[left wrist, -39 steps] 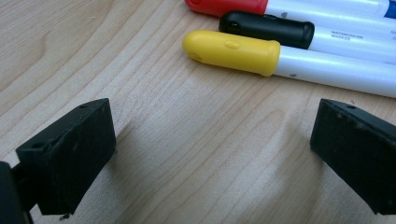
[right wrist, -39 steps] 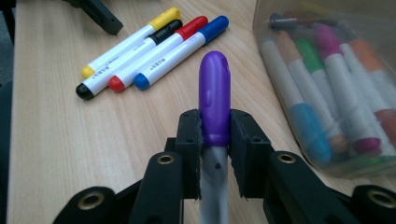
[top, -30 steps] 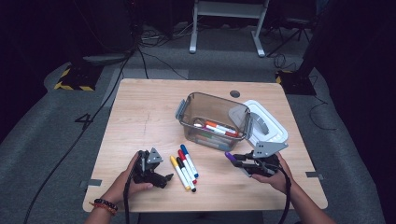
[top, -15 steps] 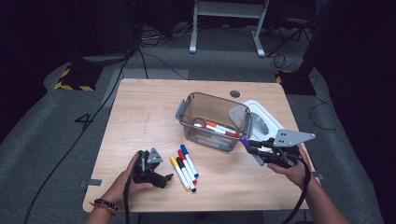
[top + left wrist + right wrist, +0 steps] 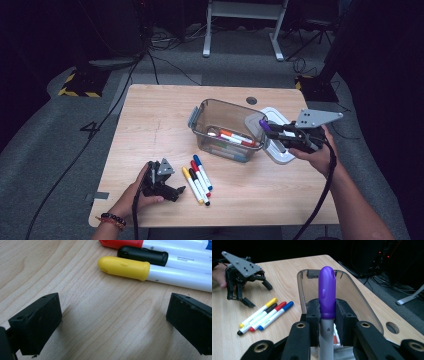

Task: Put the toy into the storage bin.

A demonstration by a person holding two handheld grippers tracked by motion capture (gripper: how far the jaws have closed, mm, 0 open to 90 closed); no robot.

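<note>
My right gripper (image 5: pixel 272 131) is shut on a purple-capped marker (image 5: pixel 327 299), held above the right end of the clear plastic bin (image 5: pixel 200 125). The bin holds a few markers, one orange-capped (image 5: pixel 235 137). My left gripper (image 5: pixel 176 191) rests open on the table at the front left, just left of a row of markers (image 5: pixel 197 179). In the left gripper view the yellow cap (image 5: pixel 124 267), black cap (image 5: pixel 142 255) and red cap (image 5: pixel 121 243) lie ahead of the open black jaws, nothing between them. The right gripper view shows the left gripper (image 5: pixel 258 293) beside the yellow, black, red and blue markers (image 5: pixel 265 315).
The bin's white lid (image 5: pixel 280 152) lies on the table to the right of the bin, under my right gripper. A round cable hole (image 5: pixel 251 100) sits near the table's far edge. Dark floor with cables surrounds the table.
My right gripper has lifted the purple marker from the table's front right and carried it back and up, over the bin's right end. The left gripper has stayed put.
</note>
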